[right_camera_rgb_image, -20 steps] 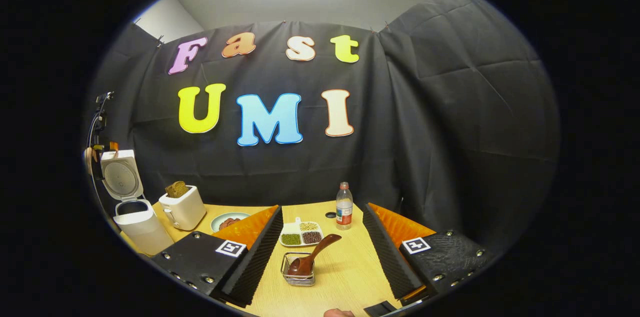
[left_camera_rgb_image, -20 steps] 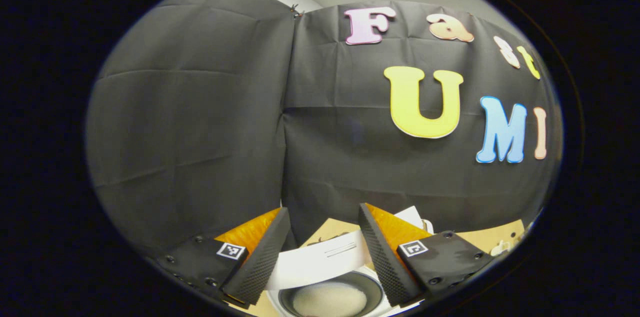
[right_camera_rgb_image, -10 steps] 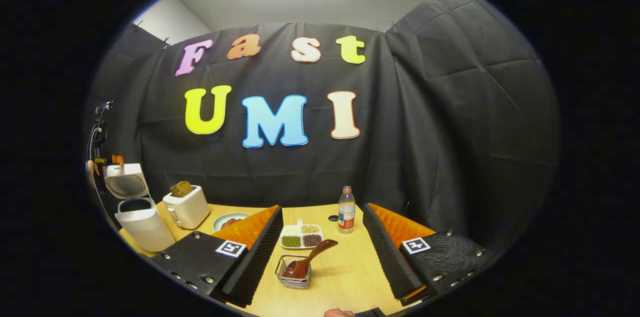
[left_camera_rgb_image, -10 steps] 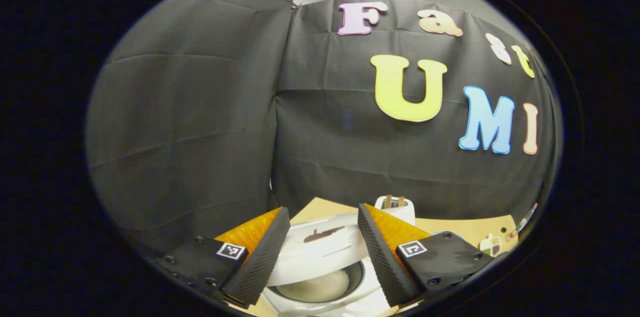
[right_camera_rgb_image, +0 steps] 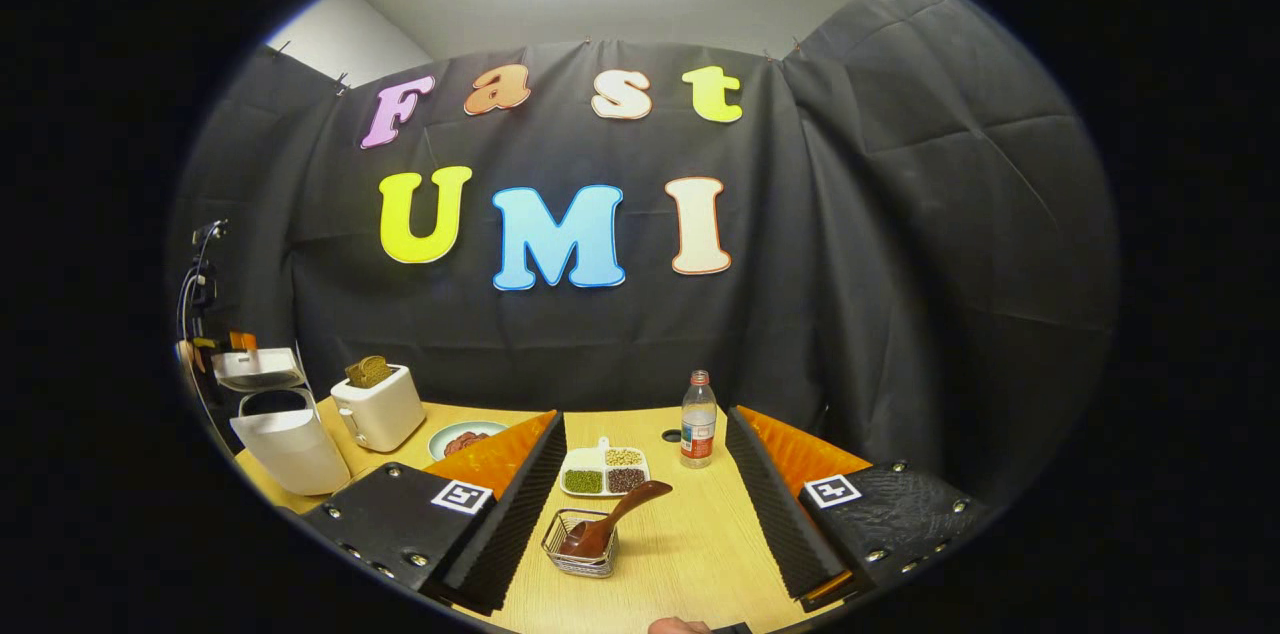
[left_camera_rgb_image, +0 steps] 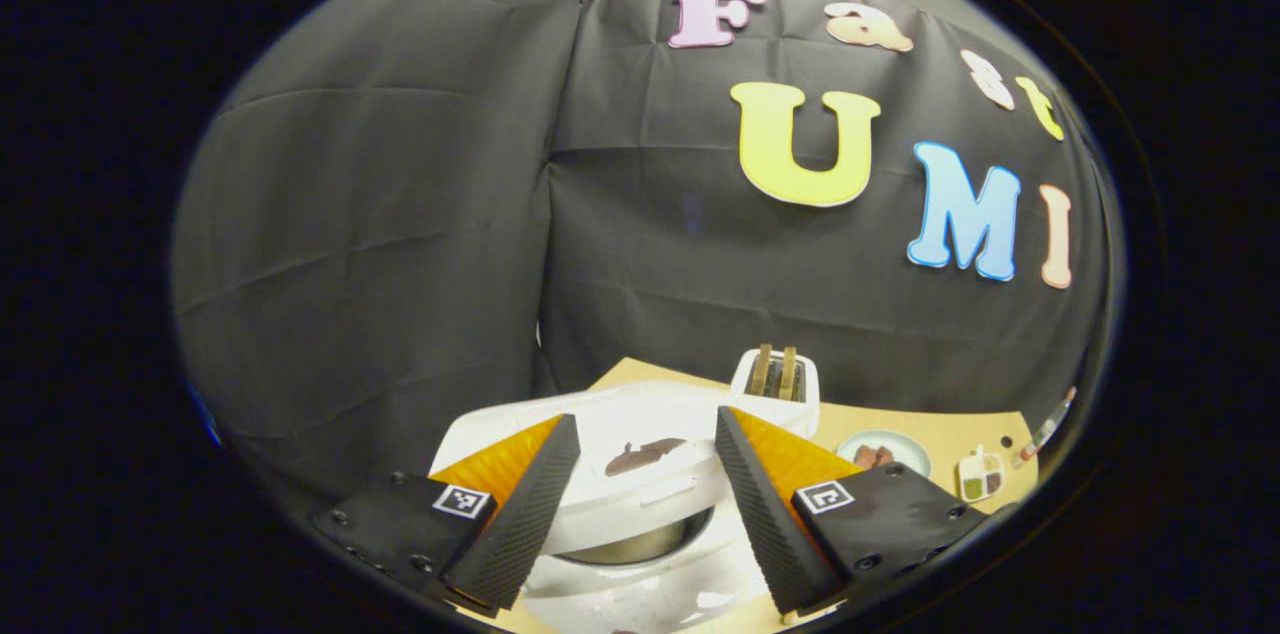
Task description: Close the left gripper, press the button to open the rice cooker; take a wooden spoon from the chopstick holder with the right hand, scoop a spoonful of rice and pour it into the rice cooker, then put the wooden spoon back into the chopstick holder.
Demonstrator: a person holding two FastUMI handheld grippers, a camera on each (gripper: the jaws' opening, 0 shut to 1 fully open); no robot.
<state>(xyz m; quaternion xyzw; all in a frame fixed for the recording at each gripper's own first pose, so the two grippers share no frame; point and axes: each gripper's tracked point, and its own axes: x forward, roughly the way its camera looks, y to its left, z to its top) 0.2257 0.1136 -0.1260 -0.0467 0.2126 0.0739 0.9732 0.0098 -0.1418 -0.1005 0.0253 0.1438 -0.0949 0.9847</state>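
Note:
The white rice cooker's lid hangs low over the inner pot, leaving a narrow gap. My left gripper is open, its fingers standing either side of the lid; I cannot tell if they touch it. In the right gripper view the rice cooker stands at the table's far left with its lid nearly level. The wooden spoon leans in the wire chopstick holder, bowl down. My right gripper is open above and behind the holder, holding nothing.
On the wooden table stand a white toaster with bread, a plate, a divided dish of beans and a water bottle. A hand shows at the bottom edge.
The cooker's lid has swung down from upright to almost flat over the pot, with the left gripper following it. The spoon and holder have stayed put; the right gripper barely shifted.

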